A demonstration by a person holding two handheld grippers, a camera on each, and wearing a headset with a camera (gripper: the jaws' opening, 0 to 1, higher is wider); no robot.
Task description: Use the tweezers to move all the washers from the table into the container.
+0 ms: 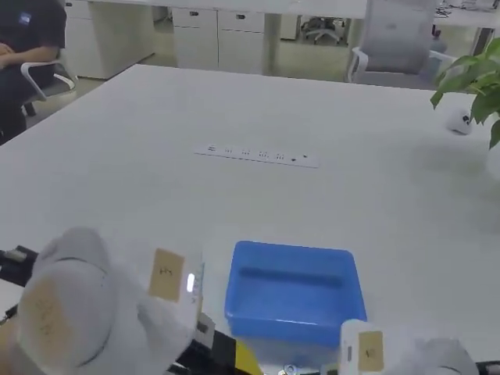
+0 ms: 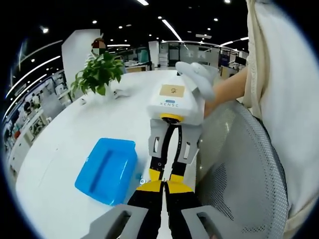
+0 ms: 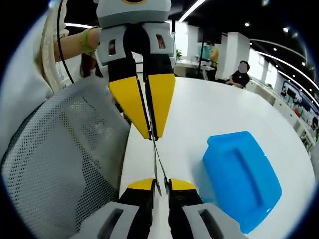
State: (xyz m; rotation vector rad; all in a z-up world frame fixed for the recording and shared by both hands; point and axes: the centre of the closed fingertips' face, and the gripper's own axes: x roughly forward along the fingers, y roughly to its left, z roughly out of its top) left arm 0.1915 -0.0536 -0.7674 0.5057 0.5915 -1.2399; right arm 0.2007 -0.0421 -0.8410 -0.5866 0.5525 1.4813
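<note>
The blue container [image 1: 289,316] sits on the white table near its front edge; it also shows in the left gripper view [image 2: 107,169] and the right gripper view [image 3: 244,179]. Just in front of it my two grippers meet tip to tip. The left gripper [image 1: 238,355] [image 2: 164,188] [image 3: 150,135] has its yellow jaws shut on thin metal tweezers [image 3: 157,164]. The right gripper [image 1: 358,350] [image 2: 165,174] [image 3: 161,186] pinches the tweezers' other end, where the two prongs spread slightly. A small metal ring, perhaps a washer [image 1: 291,369], lies by the container's front wall.
A power strip [image 1: 258,155] lies flat mid-table. A leafy plant [image 1: 476,78] and a small white object [image 1: 461,121] stand at the far right. A grey mesh chair [image 3: 65,149] is right behind the grippers. A person [image 1: 23,47] sits at the far left.
</note>
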